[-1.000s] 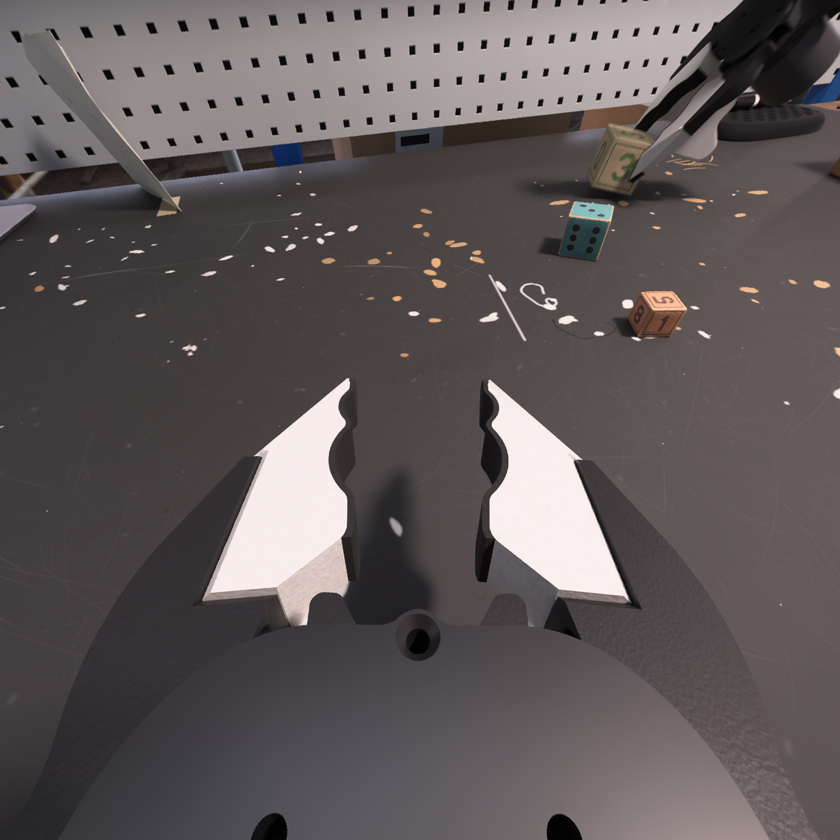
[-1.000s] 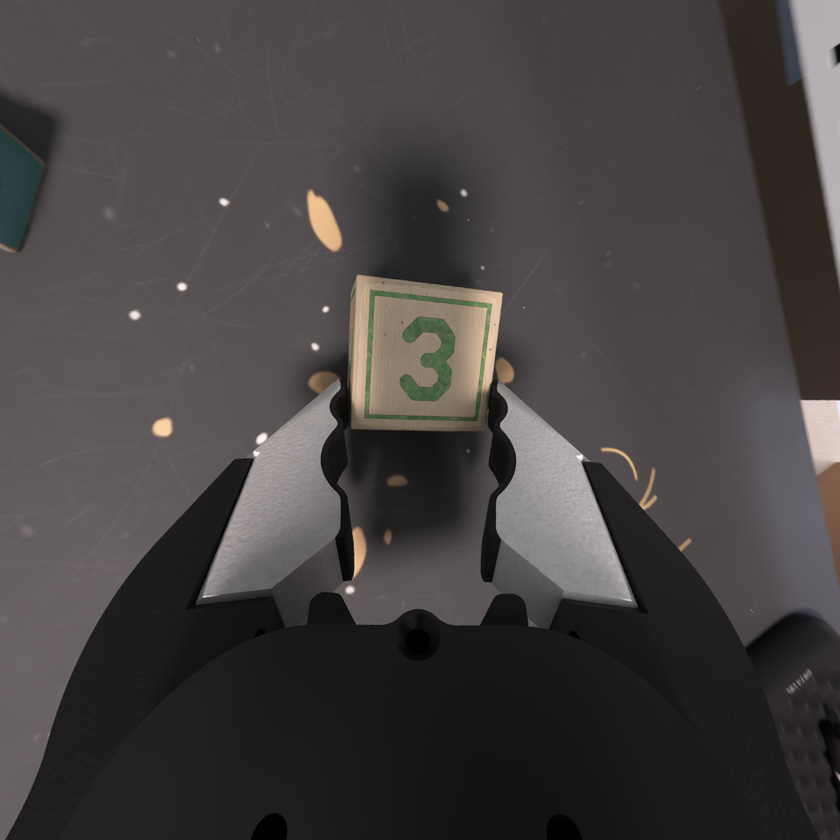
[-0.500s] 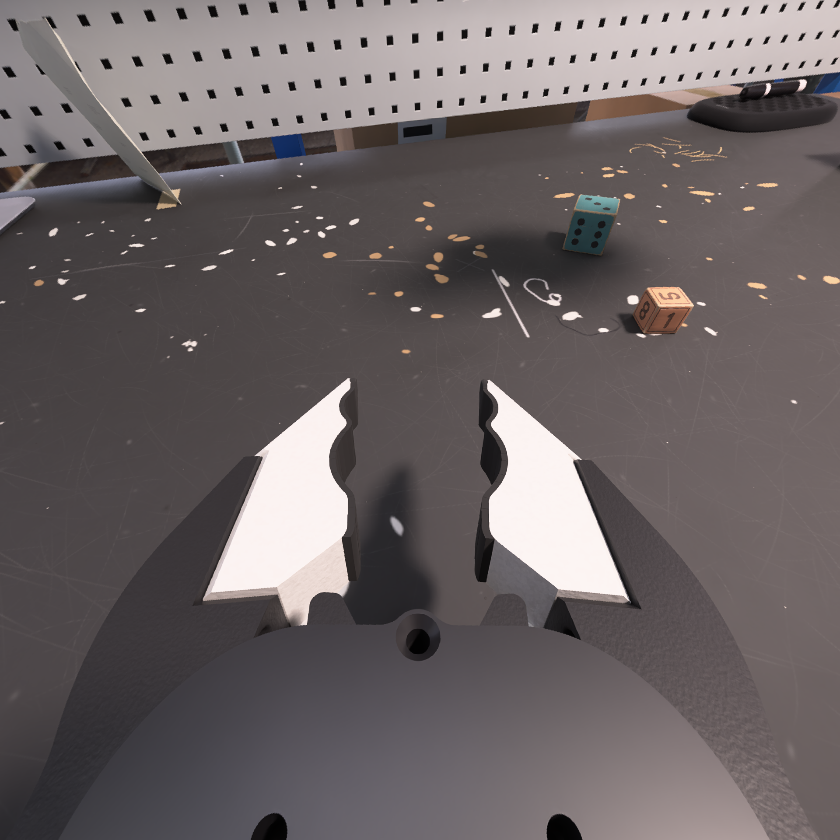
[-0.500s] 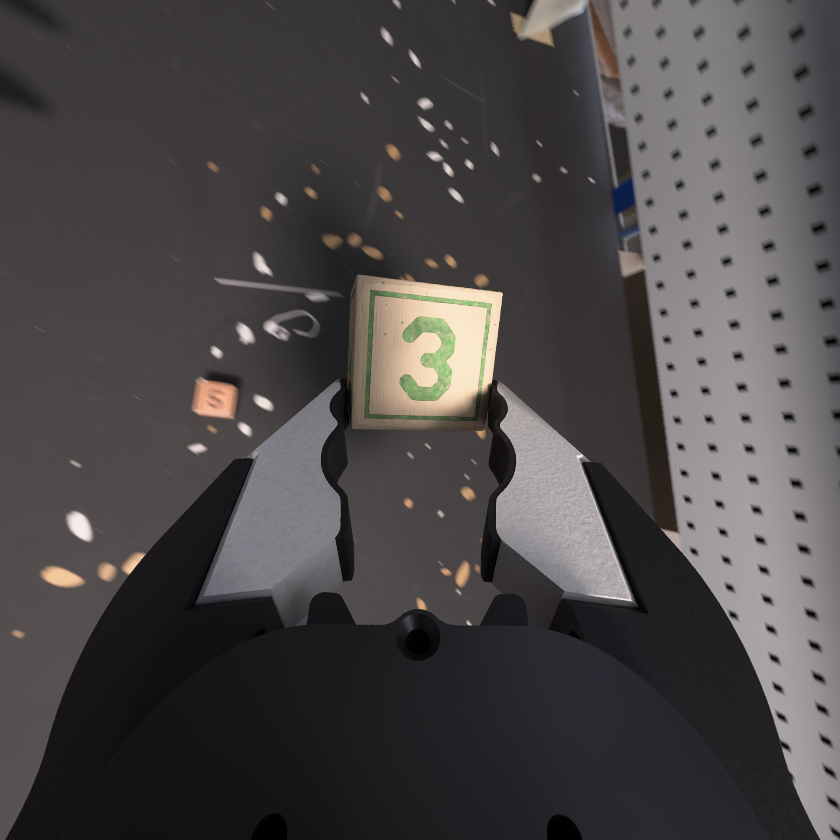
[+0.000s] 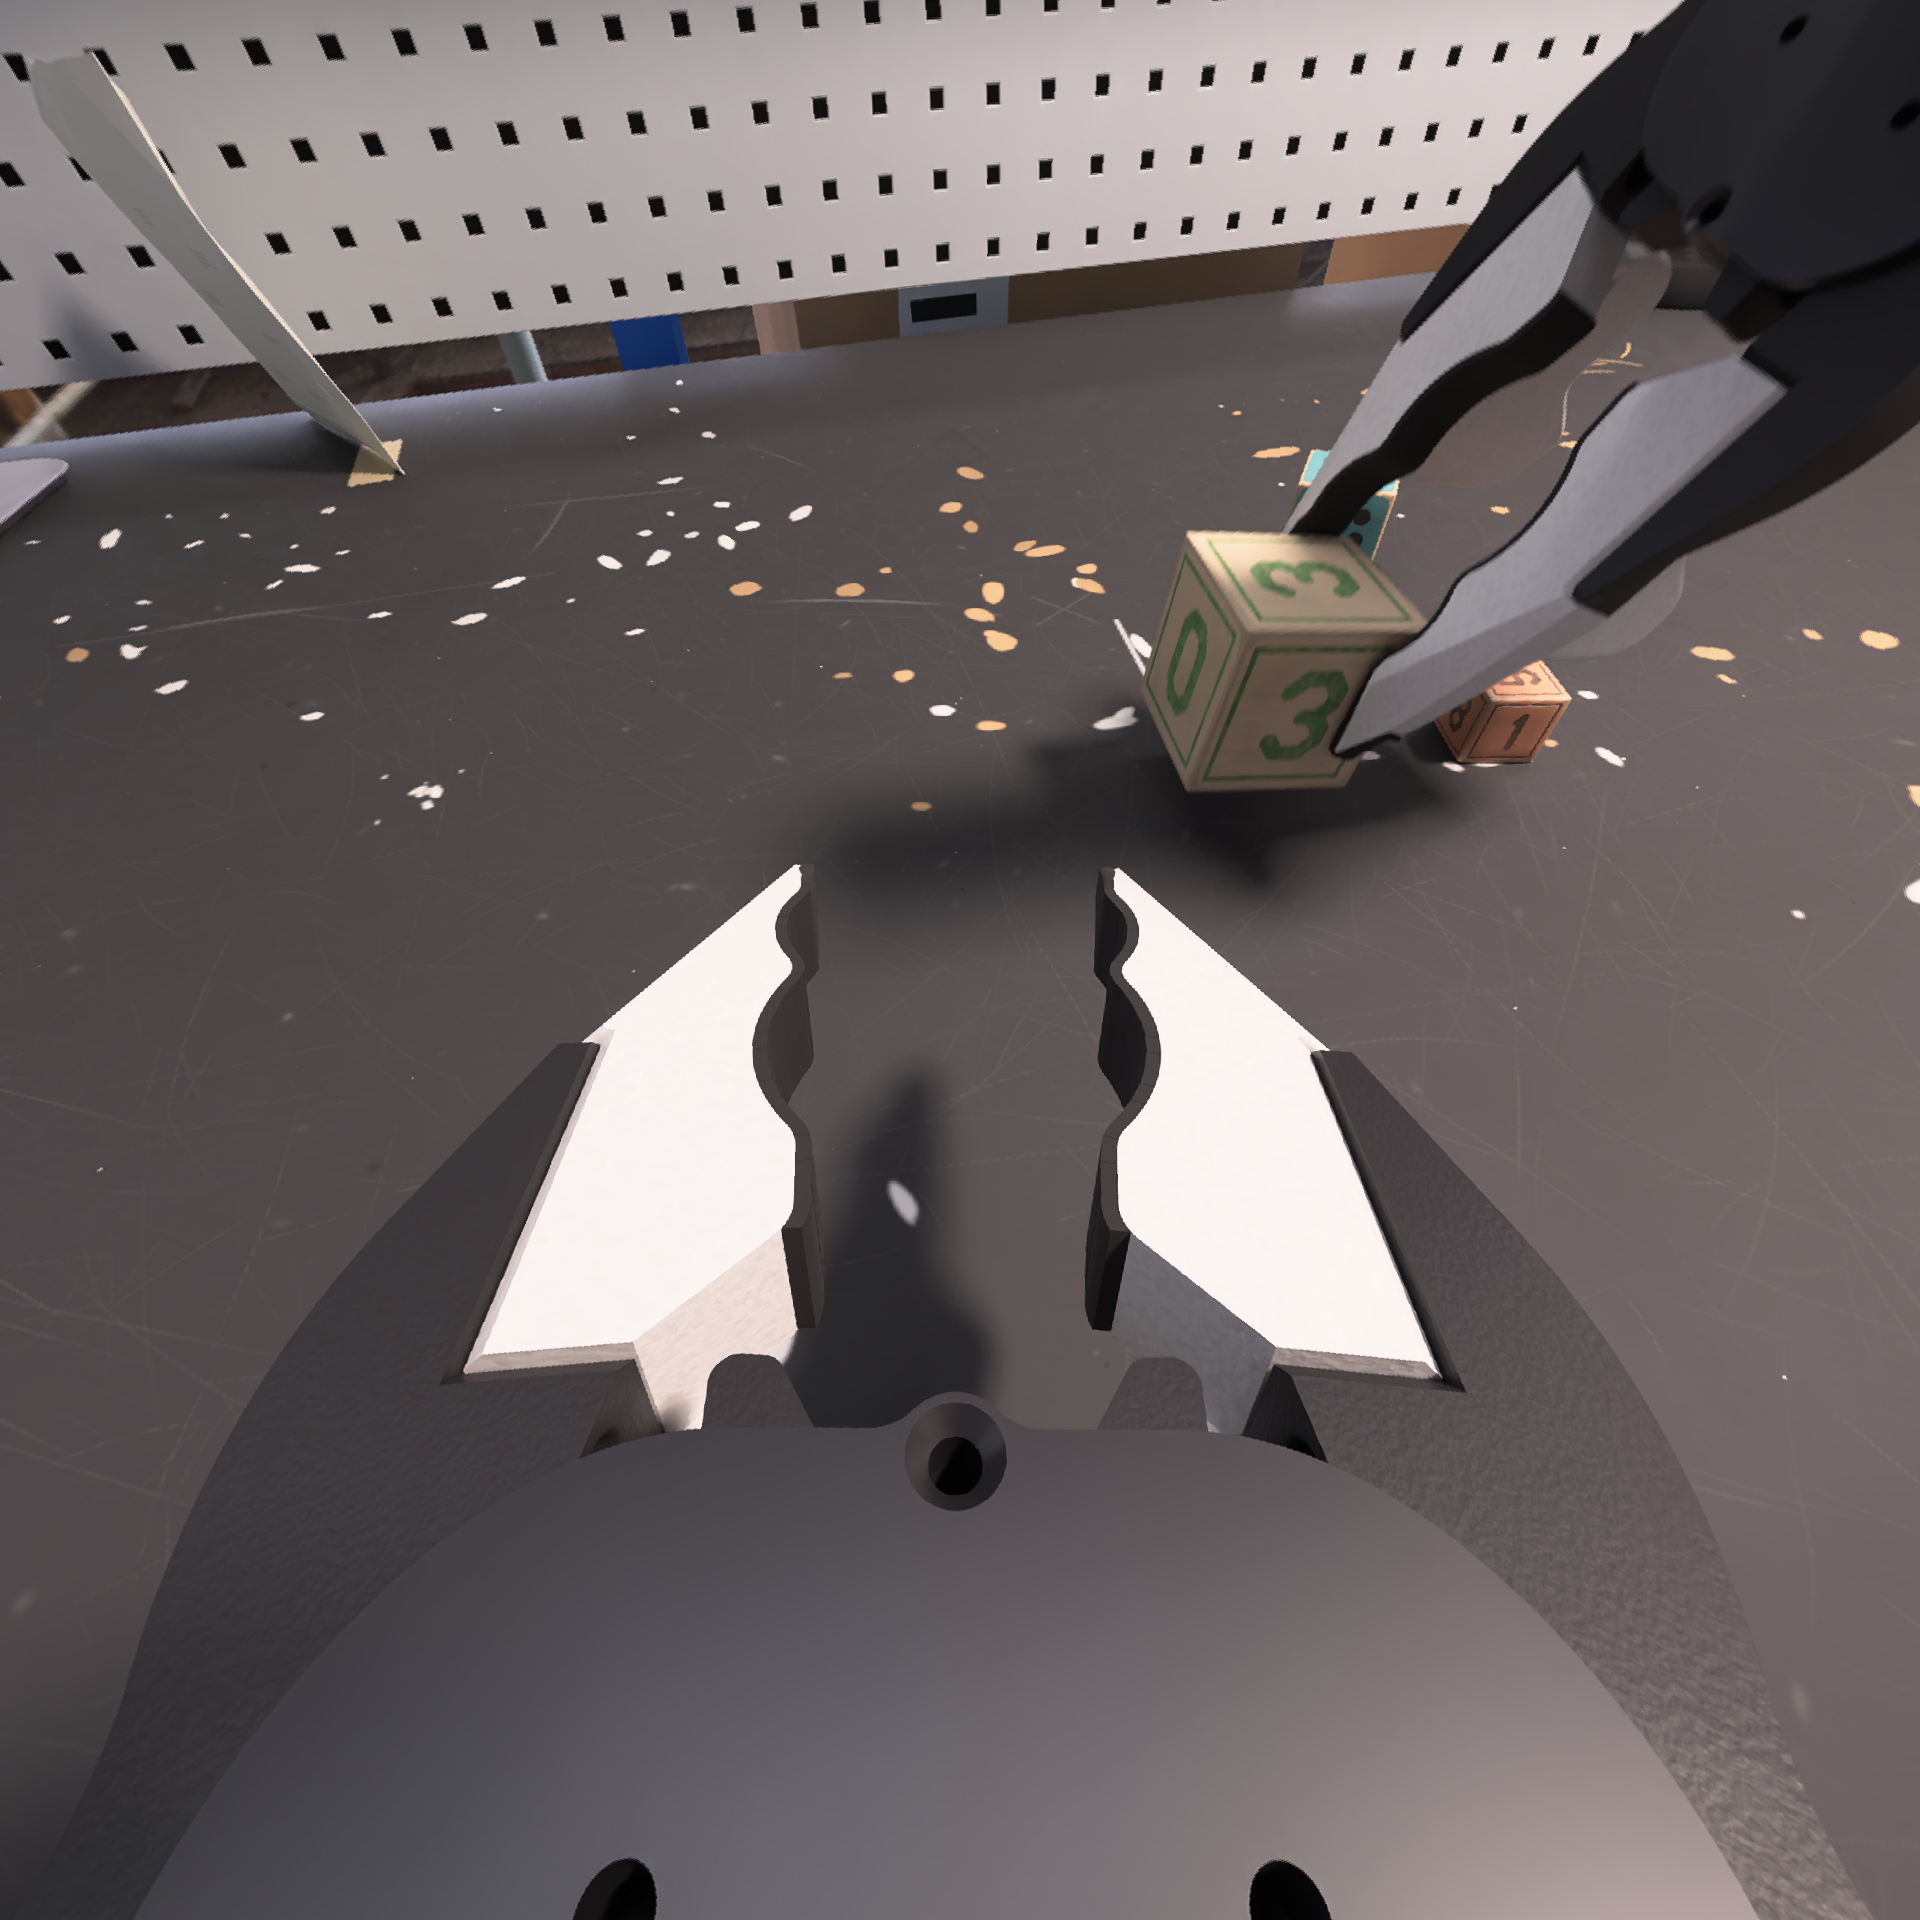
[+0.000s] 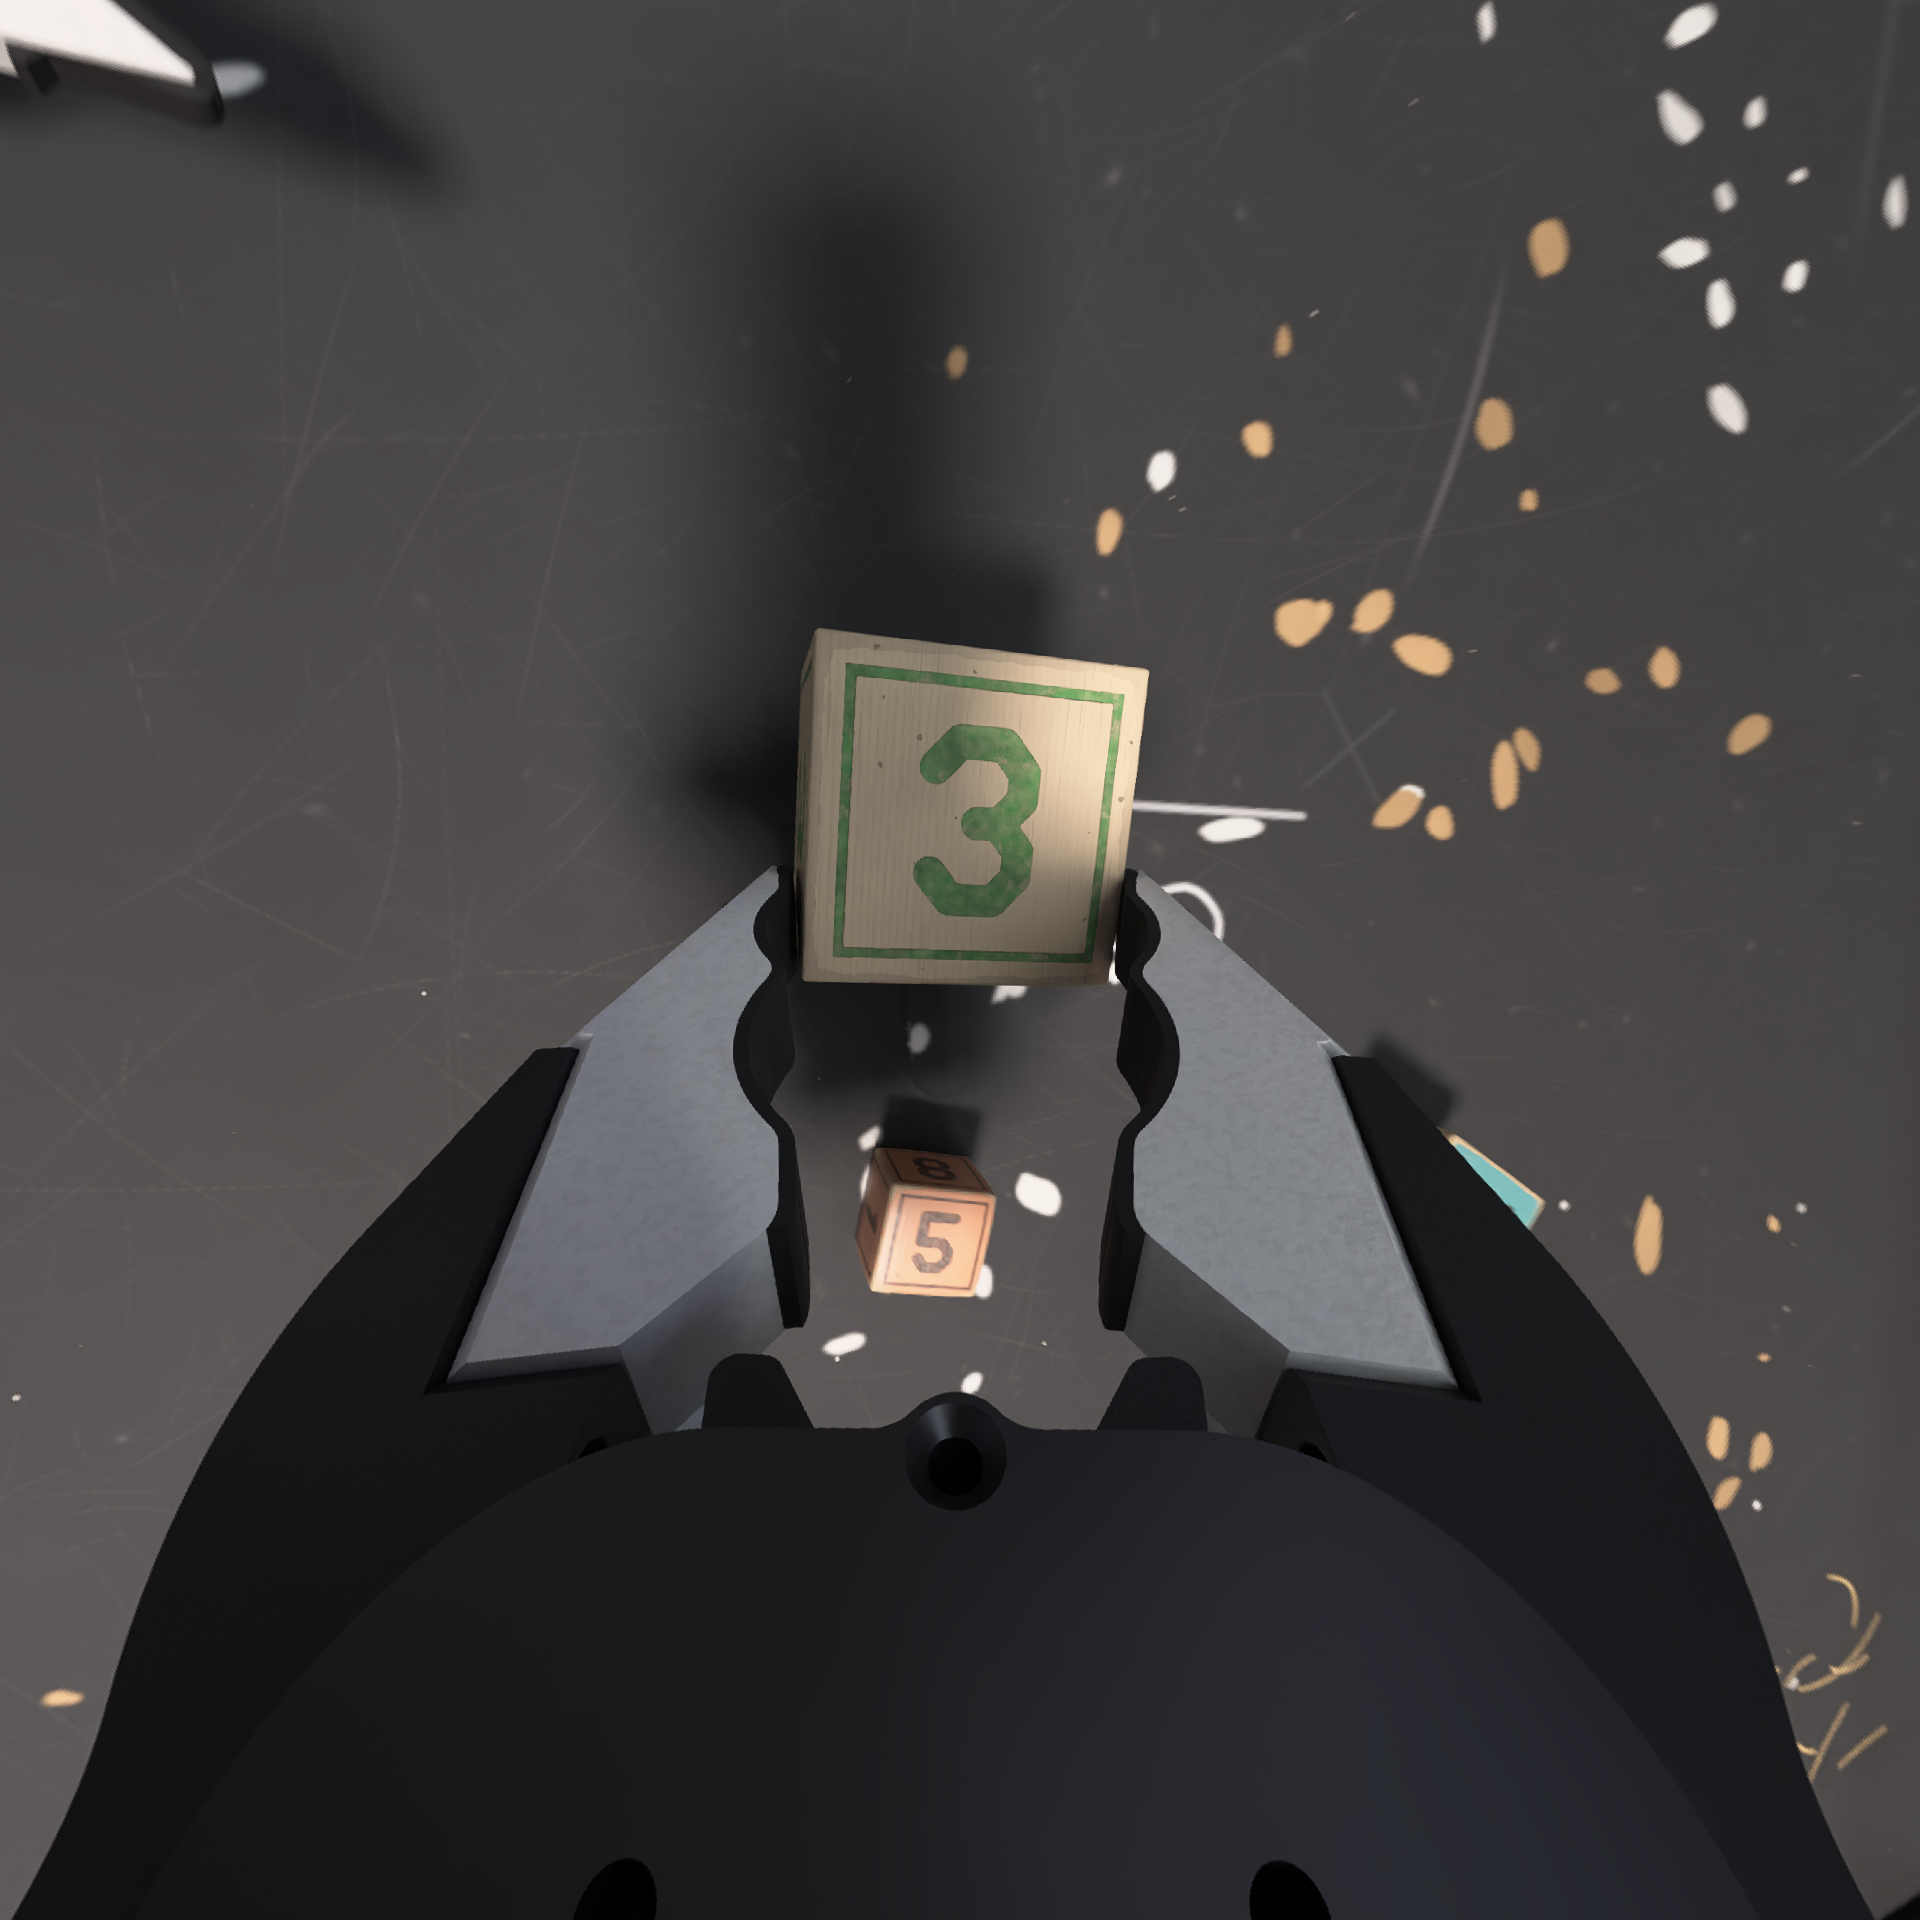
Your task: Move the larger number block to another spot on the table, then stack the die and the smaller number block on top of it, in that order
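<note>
While airborne, the larger number block (image 6: 966,810) sits pinched between the right claw's (image 6: 956,925) tips.

Even, soft light from above; sharp pictures, bent at the edges.

My left gripper (image 5: 951,883) glares white. A blurred shadow on the table (image 5: 520,935) lies under the larger number block (image 5: 1247,665). The pegboard (image 5: 727,156) bows with wide-angle distortion.

We see the larger number block (image 6: 966,810) — pale wood with green numerals and borders — tilted, off the table. The smaller orange number block (image 6: 927,1226) rests on the tabletop, and the teal die (image 5: 1369,523) sits mostly hidden behind.
</note>
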